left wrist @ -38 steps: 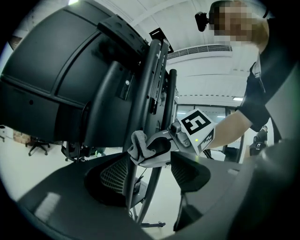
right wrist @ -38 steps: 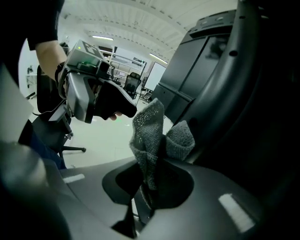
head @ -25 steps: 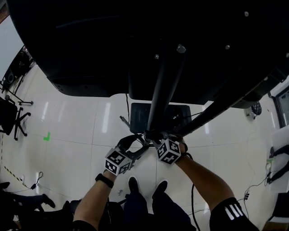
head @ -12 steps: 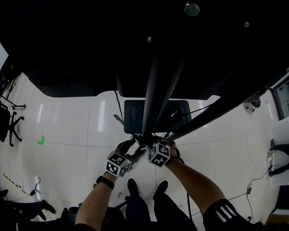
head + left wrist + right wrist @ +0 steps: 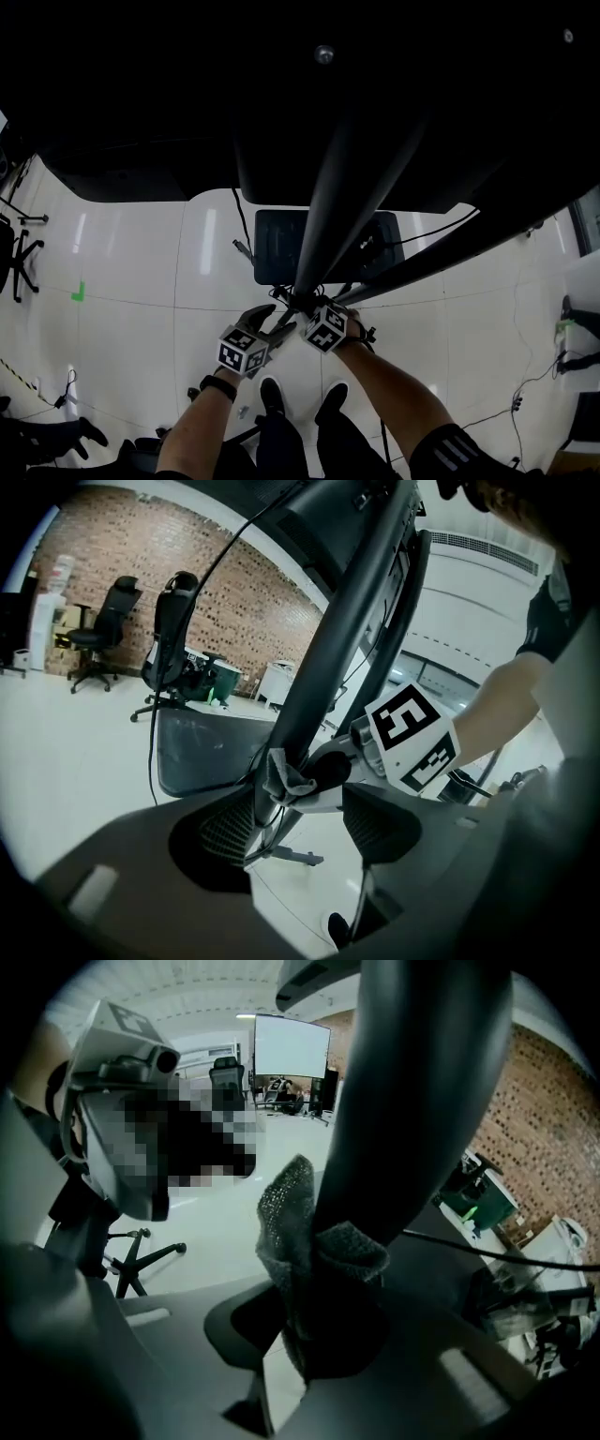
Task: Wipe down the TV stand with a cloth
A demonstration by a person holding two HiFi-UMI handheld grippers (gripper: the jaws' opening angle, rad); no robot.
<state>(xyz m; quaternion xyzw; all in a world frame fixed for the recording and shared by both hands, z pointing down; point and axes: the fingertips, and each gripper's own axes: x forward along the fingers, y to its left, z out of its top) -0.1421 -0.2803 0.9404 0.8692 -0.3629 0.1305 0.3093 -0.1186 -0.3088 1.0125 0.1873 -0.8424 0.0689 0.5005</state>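
Two grippers, one cloth, one TV stand, two shoes

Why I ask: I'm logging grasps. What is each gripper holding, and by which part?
The right gripper clamps the grey cloth by its bunched lower part, against the stand's pole. The left gripper is open, holding nothing.

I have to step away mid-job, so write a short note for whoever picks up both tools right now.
Right tool: shut on the grey cloth, which is pressed against the stand's black pole, low down.
Left tool: open, empty, close to the pole.
Done: can't tell how much is wiped.
Left: probably the rest of the pole and the base plate.
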